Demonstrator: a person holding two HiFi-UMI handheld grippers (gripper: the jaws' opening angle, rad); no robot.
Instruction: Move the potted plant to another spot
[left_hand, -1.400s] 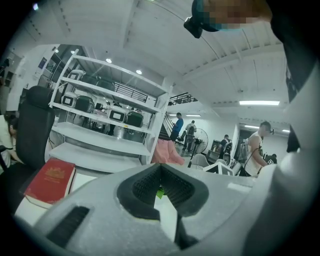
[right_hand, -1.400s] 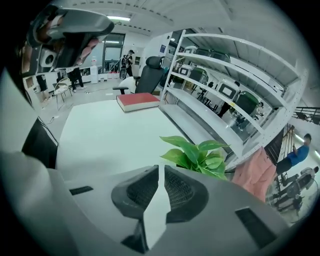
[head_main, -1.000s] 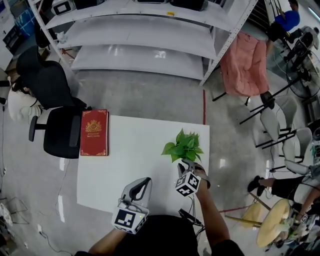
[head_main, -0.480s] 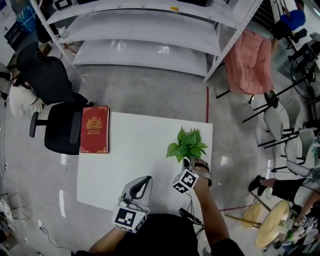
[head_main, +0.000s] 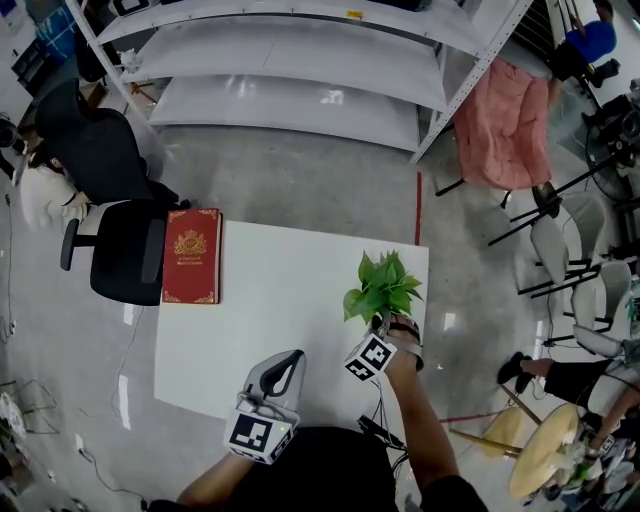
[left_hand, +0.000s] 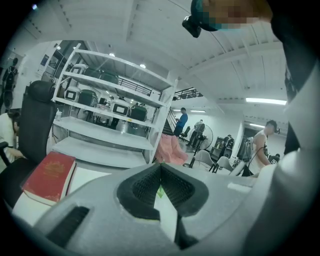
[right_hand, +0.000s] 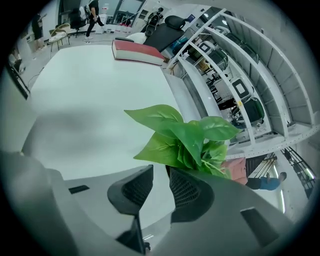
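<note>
The potted plant (head_main: 383, 287) shows as a tuft of green leaves at the right edge of the white table (head_main: 270, 310); its pot is hidden under the leaves and gripper. My right gripper (head_main: 378, 325) sits just in front of it, its jaws closed to a narrow gap at the plant's base. In the right gripper view the leaves (right_hand: 185, 137) spread right above the gripper (right_hand: 161, 174), over the tabletop (right_hand: 90, 95). My left gripper (head_main: 289, 360) hovers at the table's front edge, jaws touching and holding nothing (left_hand: 160, 167).
A red book (head_main: 190, 256) lies at the table's far left corner, also visible as a book (left_hand: 50, 176) and book (right_hand: 137, 51). A black office chair (head_main: 120, 250) stands left of the table. White shelving (head_main: 300, 60) and a pink cloth (head_main: 515, 110) are beyond.
The right gripper and the plant have shifted together to the right, toward the table's right edge. The left gripper has stayed in place.
</note>
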